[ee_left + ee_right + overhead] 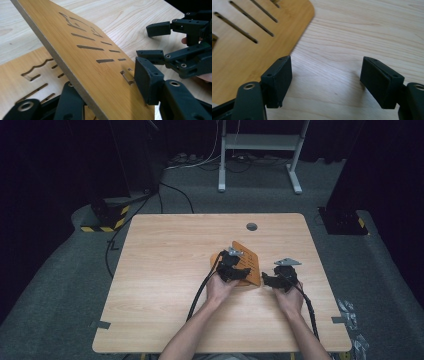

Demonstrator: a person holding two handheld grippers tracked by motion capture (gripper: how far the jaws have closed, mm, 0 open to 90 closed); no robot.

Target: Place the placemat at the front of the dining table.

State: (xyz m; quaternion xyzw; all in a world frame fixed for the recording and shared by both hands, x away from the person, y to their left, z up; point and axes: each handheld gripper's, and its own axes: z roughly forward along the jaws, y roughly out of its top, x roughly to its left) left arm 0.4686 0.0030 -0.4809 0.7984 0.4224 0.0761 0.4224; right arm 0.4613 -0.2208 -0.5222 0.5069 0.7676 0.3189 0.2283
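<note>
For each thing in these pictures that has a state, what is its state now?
Upper board: tilted, one edge lifted, between the jaws of the left claw.
Lower board: lying flat on the table.
Left claw: around the upper board; whether its pads press on it I cannot tell.
Right claw: open, holds nothing, over bare table beside a board.

The tabletop (165, 270) lies bare to the left, far side and near edge. Toward the middle, two slotted wooden boards (248, 261) block the way, one apparently tilted up over the other. The right claw (270, 281) sits just beside them, with only a narrow gap from the left claw (239, 270).
</note>
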